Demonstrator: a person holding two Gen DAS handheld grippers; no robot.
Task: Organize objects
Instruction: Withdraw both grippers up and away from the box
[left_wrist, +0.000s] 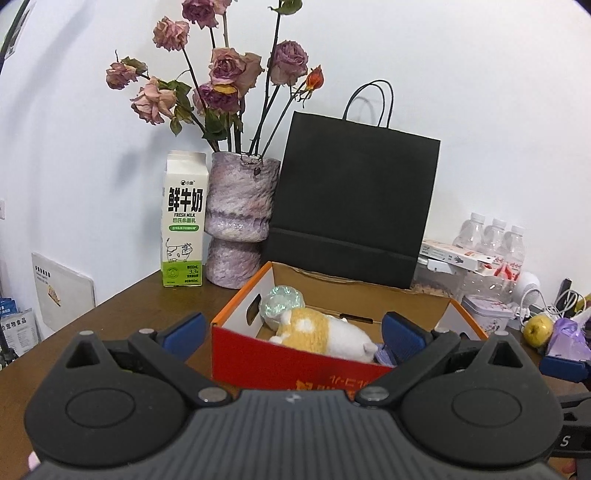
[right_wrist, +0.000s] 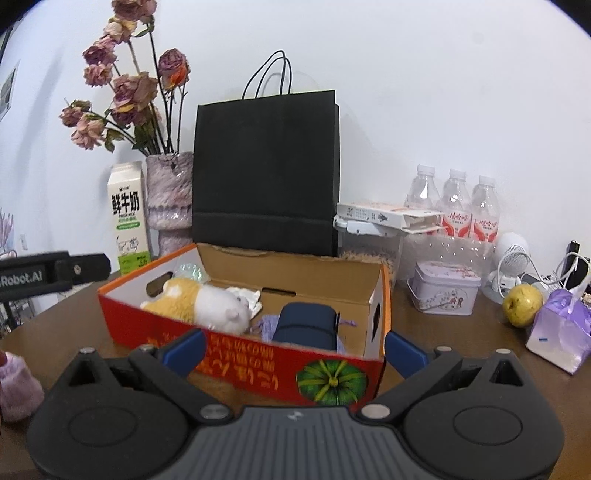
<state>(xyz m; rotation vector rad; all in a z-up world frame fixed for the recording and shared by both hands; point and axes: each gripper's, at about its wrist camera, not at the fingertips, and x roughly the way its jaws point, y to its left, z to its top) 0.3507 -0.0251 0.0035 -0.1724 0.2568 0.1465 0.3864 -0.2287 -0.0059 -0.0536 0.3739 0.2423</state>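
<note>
An open red and orange cardboard box (left_wrist: 280, 360) (right_wrist: 236, 363) stands on the brown table. In it lie a yellow and white plush hamster (left_wrist: 325, 334) (right_wrist: 201, 301), a shiny round bundle (left_wrist: 280, 301) (right_wrist: 188, 273), a dark blue cylinder (right_wrist: 306, 325) and a purple cloth (right_wrist: 267, 326). My left gripper (left_wrist: 291, 328) is open and empty, just in front of the box. My right gripper (right_wrist: 295, 349) is open and empty at the box's near wall.
Behind the box stand a black paper bag (left_wrist: 351, 206) (right_wrist: 266, 173), a vase of dried roses (left_wrist: 240, 218) and a milk carton (left_wrist: 183, 221). To the right are water bottles (right_wrist: 454, 206), a tin (right_wrist: 445, 288), a pear (right_wrist: 522, 299) and a purple gift bag (right_wrist: 561, 332).
</note>
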